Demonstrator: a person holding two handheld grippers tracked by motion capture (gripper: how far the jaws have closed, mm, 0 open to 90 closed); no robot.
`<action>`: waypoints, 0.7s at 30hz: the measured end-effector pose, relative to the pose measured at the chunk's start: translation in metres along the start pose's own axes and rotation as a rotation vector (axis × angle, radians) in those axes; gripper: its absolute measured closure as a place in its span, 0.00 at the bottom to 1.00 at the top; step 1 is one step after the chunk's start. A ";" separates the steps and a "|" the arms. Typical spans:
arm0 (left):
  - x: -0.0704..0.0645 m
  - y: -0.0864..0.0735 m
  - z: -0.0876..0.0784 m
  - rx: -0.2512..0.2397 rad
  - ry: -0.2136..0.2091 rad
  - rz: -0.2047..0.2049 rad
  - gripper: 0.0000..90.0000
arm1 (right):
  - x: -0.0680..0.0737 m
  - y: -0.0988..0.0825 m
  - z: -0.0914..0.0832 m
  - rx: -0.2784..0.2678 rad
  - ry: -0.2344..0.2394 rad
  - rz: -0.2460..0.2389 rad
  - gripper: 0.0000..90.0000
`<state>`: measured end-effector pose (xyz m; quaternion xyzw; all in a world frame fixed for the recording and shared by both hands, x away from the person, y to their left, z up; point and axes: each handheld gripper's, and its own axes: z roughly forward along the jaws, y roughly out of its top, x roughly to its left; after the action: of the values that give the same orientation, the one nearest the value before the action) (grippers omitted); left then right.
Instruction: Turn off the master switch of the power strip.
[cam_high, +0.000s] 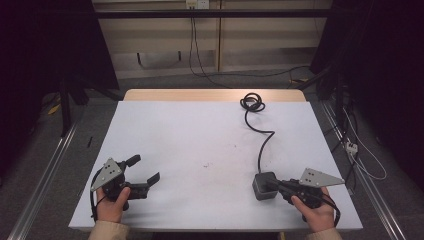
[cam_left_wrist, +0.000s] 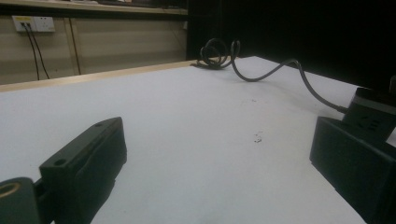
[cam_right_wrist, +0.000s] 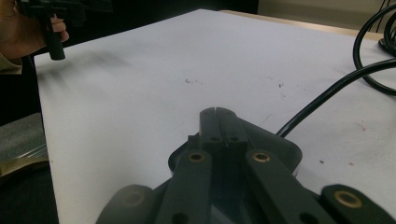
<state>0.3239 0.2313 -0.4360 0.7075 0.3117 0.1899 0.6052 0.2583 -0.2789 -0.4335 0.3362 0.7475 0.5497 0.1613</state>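
Note:
A small dark grey socket block (cam_high: 262, 187) lies near the table's front right, and its black cable (cam_high: 260, 145) runs back to a coil (cam_high: 252, 102) at the far edge. My right gripper (cam_high: 278, 186) is shut, its tips resting against the block. In the right gripper view the two jaws meet tip to tip (cam_right_wrist: 219, 125) over the block's top (cam_right_wrist: 282, 151), with nothing visible between them. My left gripper (cam_high: 145, 168) stands open at the front left, low over the bare table. Its fingers (cam_left_wrist: 88, 158) are spread wide, and the block (cam_left_wrist: 373, 109) shows beyond the right one.
The white table top (cam_high: 200, 135) has a wooden strip along its far edge. Metal rails run along the floor on both sides. Wall sockets (cam_left_wrist: 32, 23) with hanging wires sit on the back wall. The other hand (cam_right_wrist: 28, 32) shows far off in the right gripper view.

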 end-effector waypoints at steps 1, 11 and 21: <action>0.000 0.000 0.000 0.000 0.000 0.000 0.04 | 0.000 0.000 0.000 -0.008 0.010 0.001 1.00; 0.001 0.000 -0.002 -0.002 0.007 -0.005 0.04 | -0.002 0.002 0.001 -0.026 0.013 0.020 0.93; 0.000 -0.001 -0.002 0.003 0.006 -0.003 0.04 | -0.001 0.003 0.002 -0.035 0.014 0.028 0.87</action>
<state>0.3228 0.2332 -0.4364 0.7072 0.3148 0.1905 0.6037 0.2613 -0.2775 -0.4317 0.3398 0.7342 0.5672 0.1542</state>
